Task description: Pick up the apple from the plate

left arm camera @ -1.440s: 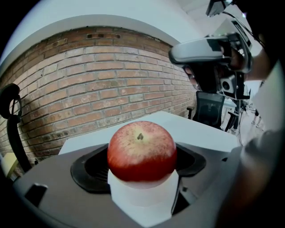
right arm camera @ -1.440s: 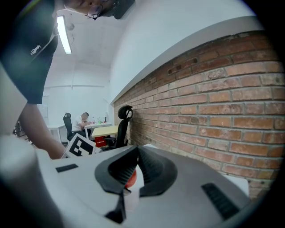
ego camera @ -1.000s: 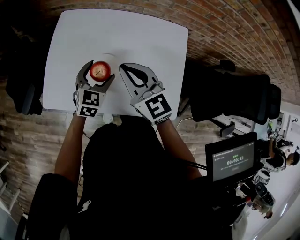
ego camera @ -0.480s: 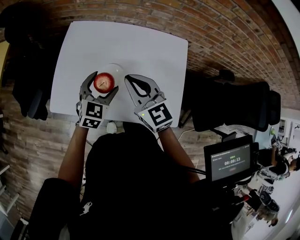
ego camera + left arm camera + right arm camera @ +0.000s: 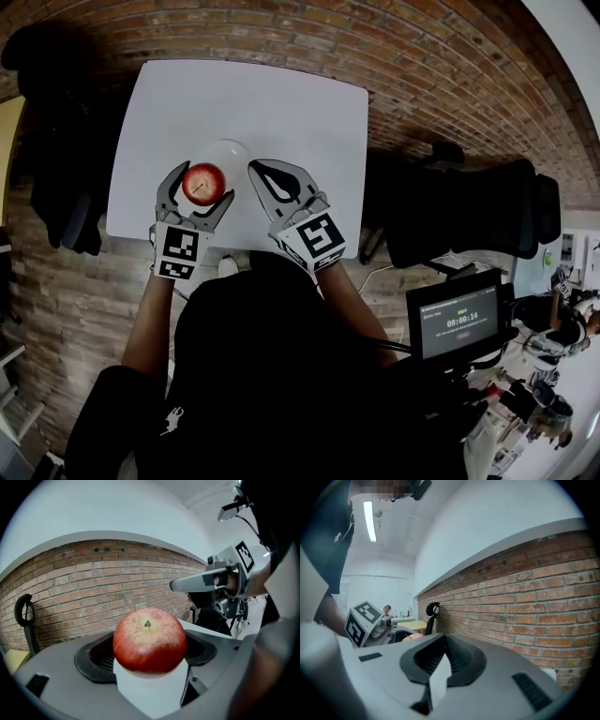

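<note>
We hold the round red apple (image 5: 202, 181) clamped in our left claw (image 5: 202, 186), over the near rim of the round white plate (image 5: 228, 149) on the white tabletop (image 5: 281, 108). We cannot tell whether it clears the plate. Just beside it, our right claw (image 5: 259, 170) has its jaws together, empty.

Apple (image 5: 202, 183) is being held between the jaws of the left hand-held gripper (image 5: 204, 181), over the near edge of the plate (image 5: 230, 153) on the counter (image 5: 281, 112); the right hand-held gripper (image 5: 258, 170) is being held just to its right.
</note>
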Motion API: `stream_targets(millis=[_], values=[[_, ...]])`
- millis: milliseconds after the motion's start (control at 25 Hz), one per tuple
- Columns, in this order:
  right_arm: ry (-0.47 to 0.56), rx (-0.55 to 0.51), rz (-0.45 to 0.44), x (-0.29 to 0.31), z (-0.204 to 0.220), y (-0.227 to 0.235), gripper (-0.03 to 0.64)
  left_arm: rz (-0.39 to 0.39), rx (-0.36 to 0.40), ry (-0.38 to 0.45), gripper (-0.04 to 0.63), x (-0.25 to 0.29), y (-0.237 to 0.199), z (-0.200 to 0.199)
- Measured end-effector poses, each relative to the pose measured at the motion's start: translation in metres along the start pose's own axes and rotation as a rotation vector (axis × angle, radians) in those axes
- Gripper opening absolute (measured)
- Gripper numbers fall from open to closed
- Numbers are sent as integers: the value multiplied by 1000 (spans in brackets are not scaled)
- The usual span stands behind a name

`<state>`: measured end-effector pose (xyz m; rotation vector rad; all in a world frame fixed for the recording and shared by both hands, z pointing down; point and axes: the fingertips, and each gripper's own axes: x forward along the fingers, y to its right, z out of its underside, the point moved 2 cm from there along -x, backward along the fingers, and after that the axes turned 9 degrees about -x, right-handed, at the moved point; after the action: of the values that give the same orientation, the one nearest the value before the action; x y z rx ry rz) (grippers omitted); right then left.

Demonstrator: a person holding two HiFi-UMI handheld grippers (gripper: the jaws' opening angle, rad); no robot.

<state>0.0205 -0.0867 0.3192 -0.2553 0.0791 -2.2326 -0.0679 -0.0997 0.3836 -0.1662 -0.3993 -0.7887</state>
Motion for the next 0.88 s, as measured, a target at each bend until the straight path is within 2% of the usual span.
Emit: stream_targets(millis=[240, 480, 880], values=[[4, -4, 18, -3, -3, 1, 3, 4, 24, 32, 417, -7, 0, -16], [3, -27, 33, -9, -11, -24, 3, 14, 30, 37, 417, -34, 2, -7], [-28, -15, 58, -16, -1, -18, 3, 57, 20, 21, 417, -22, 12, 2]])
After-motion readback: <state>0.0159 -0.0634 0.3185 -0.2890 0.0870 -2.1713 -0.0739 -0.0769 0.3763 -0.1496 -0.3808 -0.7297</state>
